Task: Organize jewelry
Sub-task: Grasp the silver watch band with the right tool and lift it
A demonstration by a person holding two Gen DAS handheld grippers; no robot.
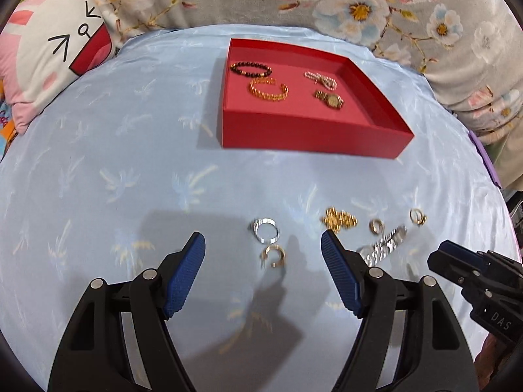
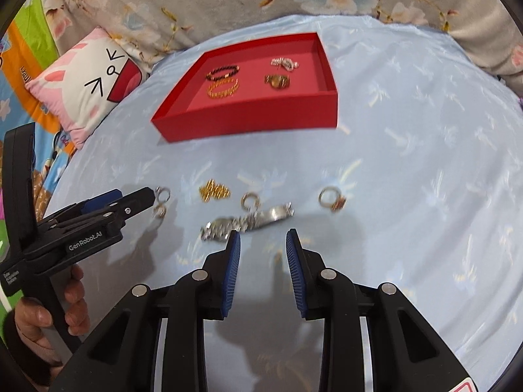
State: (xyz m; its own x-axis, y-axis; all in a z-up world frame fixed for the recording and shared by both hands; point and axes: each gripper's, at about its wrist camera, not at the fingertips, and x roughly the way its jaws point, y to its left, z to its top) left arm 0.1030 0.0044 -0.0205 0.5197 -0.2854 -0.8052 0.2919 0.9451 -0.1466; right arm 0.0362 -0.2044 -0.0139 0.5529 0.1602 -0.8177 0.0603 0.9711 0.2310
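Note:
A red tray (image 1: 310,130) (image 2: 255,117) on the light blue cloth holds a dark bead bracelet (image 1: 251,69), a gold bangle (image 1: 268,89), a pearl piece (image 1: 322,79) and a gold watch (image 1: 330,99). Loose pieces lie in front of it: a silver ring (image 1: 267,229), a small gold ring (image 1: 274,256), a gold chain (image 1: 338,219) (image 2: 214,190), a silver watch (image 2: 248,220) (image 1: 382,245) and more rings (image 2: 331,198) (image 2: 250,201). My left gripper (image 1: 263,245) is open, empty, astride the two rings. My right gripper (image 2: 263,238) is open, empty, just before the silver watch.
A pink cartoon pillow (image 1: 49,45) (image 2: 88,88) lies at the left edge of the cloth. A grey floral blanket (image 1: 392,9) runs along the back. The left gripper (image 2: 137,201) also shows in the right wrist view, held by a hand (image 2: 42,320).

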